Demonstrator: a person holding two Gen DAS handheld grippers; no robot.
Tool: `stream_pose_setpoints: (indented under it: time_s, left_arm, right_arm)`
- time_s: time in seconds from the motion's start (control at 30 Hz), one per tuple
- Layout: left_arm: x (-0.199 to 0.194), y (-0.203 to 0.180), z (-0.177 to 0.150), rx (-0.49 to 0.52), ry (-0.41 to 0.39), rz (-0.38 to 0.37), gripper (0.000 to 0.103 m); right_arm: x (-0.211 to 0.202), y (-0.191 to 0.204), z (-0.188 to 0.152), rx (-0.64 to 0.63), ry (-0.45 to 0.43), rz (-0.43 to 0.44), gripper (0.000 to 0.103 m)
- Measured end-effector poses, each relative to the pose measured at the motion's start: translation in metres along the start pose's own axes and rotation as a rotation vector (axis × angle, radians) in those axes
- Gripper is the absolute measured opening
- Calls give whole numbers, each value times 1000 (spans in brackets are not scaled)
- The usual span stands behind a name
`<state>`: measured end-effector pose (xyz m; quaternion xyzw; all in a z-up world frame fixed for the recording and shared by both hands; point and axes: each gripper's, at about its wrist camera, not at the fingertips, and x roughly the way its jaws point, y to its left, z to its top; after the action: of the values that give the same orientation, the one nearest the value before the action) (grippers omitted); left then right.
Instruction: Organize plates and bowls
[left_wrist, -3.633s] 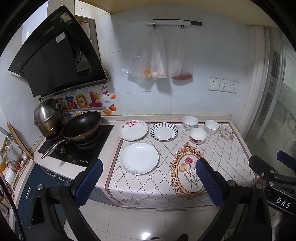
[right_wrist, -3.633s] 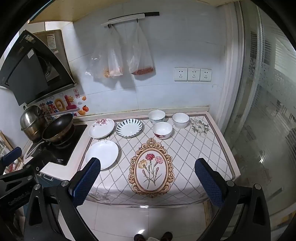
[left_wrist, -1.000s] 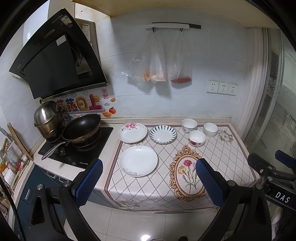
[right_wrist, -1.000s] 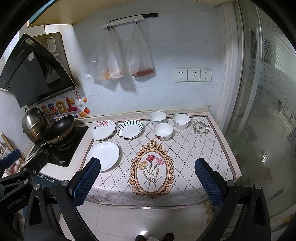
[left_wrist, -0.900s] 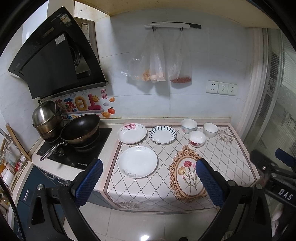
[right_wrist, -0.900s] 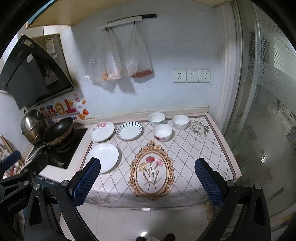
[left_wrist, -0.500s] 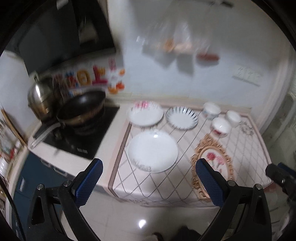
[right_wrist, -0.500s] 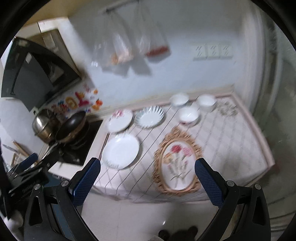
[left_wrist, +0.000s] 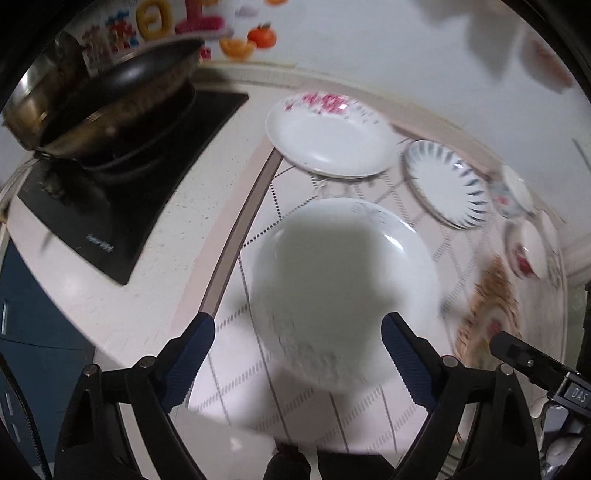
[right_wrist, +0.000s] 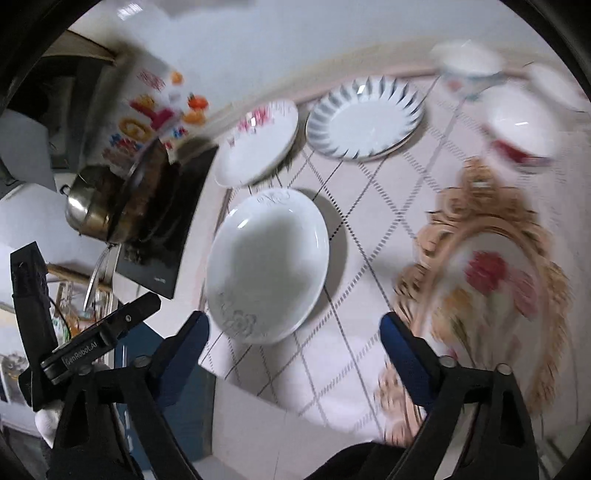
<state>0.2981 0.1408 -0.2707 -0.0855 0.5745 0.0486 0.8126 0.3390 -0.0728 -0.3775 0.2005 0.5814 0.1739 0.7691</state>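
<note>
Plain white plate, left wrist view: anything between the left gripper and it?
Nothing visible. The plain white plate lies bare on the patterned cloth, directly ahead of the left gripper, whose jaws are closing with nothing in them. The floral plate and striped plate lie beyond it.

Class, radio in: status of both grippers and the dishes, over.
Left gripper and right gripper empty, jaws closing. Big white plate nearest, untouched on the patterned mat. Nothing in the way.

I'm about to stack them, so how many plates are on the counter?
3. A plain white plate lies nearest. The pink-flowered plate sits behind it, near the stove. The blue-striped plate sits beside that one, toward the bowls. None looks hidden.
</note>
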Motion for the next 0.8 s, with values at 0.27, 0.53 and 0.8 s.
stream_pose_setpoints:
  time_s: [0.27,0.53,0.8]
  left_arm:
    - [82,26,28,-35,148,23,62]
    - [99,34,22,-70,169,-73,32]
    - [93,26,16,-79,171,-88,31]
  right_arm:
    - [96,-18,53,27,138,44,58]
    - [127,-17,60,2,166,59,15]
    - [121,-20,59,3,165,40,14]
